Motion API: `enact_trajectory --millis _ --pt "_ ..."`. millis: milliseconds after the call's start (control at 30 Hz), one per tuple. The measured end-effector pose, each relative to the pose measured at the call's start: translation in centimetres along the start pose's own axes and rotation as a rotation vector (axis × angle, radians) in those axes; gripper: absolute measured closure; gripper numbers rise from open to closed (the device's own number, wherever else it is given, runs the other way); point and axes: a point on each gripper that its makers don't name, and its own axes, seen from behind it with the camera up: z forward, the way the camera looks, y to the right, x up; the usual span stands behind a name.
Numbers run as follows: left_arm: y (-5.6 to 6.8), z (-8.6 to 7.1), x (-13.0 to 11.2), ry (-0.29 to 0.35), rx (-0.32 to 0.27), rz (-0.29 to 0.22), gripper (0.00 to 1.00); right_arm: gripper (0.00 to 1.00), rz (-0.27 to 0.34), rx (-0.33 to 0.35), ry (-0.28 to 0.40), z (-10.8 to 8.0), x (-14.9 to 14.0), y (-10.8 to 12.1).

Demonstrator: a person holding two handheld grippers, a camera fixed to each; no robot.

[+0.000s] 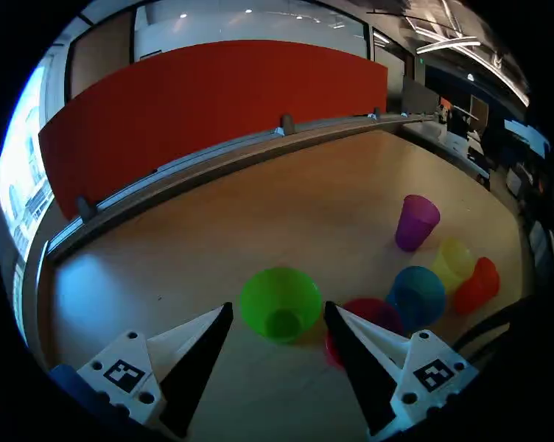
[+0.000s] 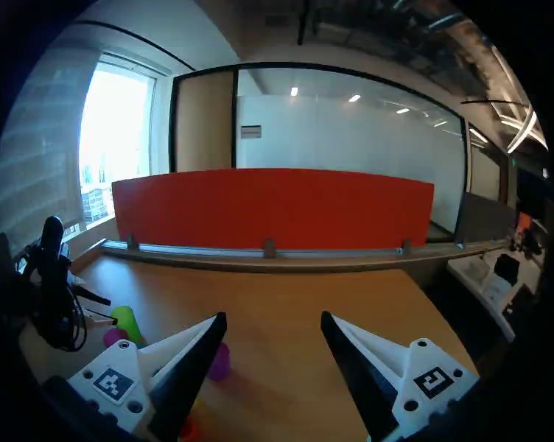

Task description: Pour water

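— Jaws on the left gripper (image 1: pixel 277 306) stand wide apart and hold nothing. The green cup (image 1: pixel 281 302) sits upright between the tips, seemingly untouched.
— And the right gripper (image 2: pixel 273 317)?
— Spread just as wide and empty, hanging over the bare surface (image 2: pixel 314 295).
— How should the grasp go?
— I'd ease forward so the fingers straddle the cup lower on its wall, then close gently, since thin plastic will likely flex. I cannot tell whether it holds water.
— What's in the way?
— A red cup (image 1: pixel 376 309) just beside it, half hidden behind one finger, could get nudged. A blue cup (image 1: pixel 418 291), yellow cup (image 1: pixel 454 259) and orange cup (image 1: pixel 479 283) cluster beyond. A purple cup (image 1: pixel 417 221) stands farther off, and a red partition (image 1: pixel 203 110) backs the surface.
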Motion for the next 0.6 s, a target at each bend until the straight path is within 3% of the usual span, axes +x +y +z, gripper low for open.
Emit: enact_trajectory --millis 600 --pt "0.0 1.7 -0.3 -0.044 -0.009 0.013 0.08 0.01 0.006 -0.007 -0.011 -0.1 -0.3 0.4"
